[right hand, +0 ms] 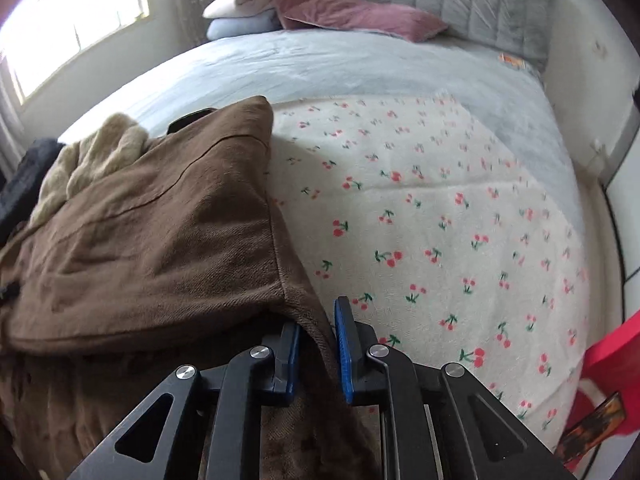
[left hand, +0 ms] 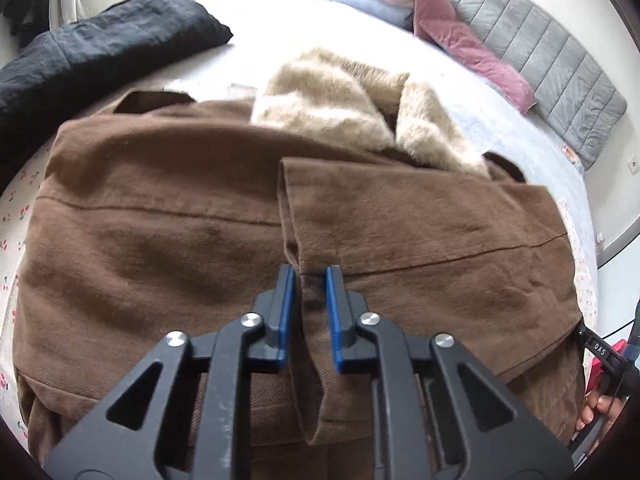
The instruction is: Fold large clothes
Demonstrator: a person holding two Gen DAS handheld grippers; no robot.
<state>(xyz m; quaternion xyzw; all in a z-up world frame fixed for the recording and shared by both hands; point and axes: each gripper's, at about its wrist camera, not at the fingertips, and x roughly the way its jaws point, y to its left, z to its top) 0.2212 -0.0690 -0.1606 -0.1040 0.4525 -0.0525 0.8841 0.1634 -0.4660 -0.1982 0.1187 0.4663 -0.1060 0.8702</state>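
A large brown coat (left hand: 160, 240) with a cream fur collar (left hand: 340, 108) lies on the bed, one side folded over the middle. My left gripper (left hand: 311, 280) is shut on a fold of the brown cloth near the coat's middle edge. In the right wrist view the coat (right hand: 160, 240) fills the left half. My right gripper (right hand: 318, 328) is shut on the coat's right hem corner, the cloth pinched between the blue pads (right hand: 344, 340). The right gripper's body also shows at the far right of the left wrist view (left hand: 604, 356).
The bed has a cherry-print blanket (right hand: 440, 220) and a pale blue cover (right hand: 320, 64). A black garment (left hand: 100, 52) lies at the left. Pink pillows (left hand: 472, 44), folded blankets (right hand: 240, 12) and a grey headboard (left hand: 560, 60) stand at the back. A red item (right hand: 608, 380) is at the right.
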